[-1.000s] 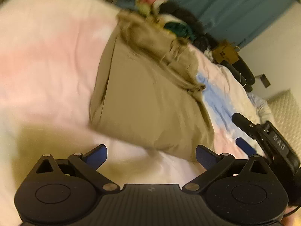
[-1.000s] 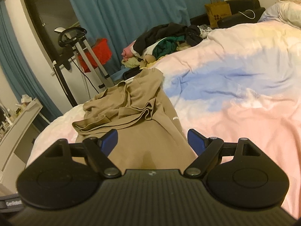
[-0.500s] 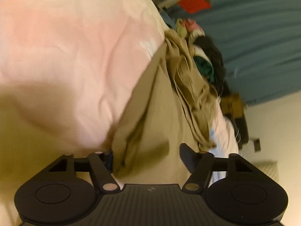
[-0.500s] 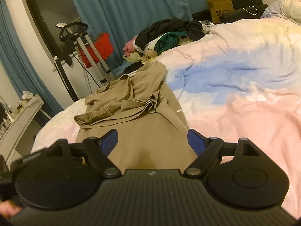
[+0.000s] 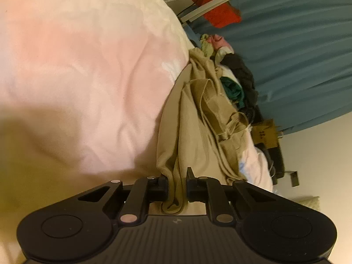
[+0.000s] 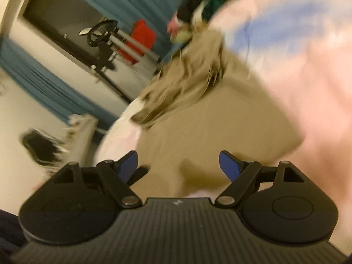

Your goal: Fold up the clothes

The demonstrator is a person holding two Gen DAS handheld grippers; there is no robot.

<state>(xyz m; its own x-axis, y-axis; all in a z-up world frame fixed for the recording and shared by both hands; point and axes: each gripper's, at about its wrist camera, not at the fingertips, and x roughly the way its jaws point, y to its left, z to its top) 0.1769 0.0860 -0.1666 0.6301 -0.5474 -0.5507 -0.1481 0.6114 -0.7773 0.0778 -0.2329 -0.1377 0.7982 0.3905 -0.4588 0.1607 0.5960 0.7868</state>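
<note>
Pinching a bunched edge of the tan garment (image 5: 193, 145), the left gripper (image 5: 177, 183) is seen with its jaws drawn close together and the ribbed cloth squeezed between them; half a second ago the same jaws stood wide apart around that edge, so the closing has been completed since then. From the left wrist view the garment is stretched away from the near grip toward the far side of the pink duvet (image 5: 88, 77), where its crumpled upper part is heaped; beyond it a pile of dark and green clothes (image 5: 239, 88) is seen against the blue curtain (image 5: 308, 55), with a red object (image 5: 220, 11) further left. The right gripper (image 6: 178, 165) is held wide open, nothing being caught between its blue fingertips (image 6: 228, 165); it hangs just above the near, flat part of the garment (image 6: 220, 127). Its view is heavily blurred and tilted, whereas it was sharp and level before; whether the cloth is touched cannot be told. A black stand (image 6: 103, 35) is visible far left.
</note>
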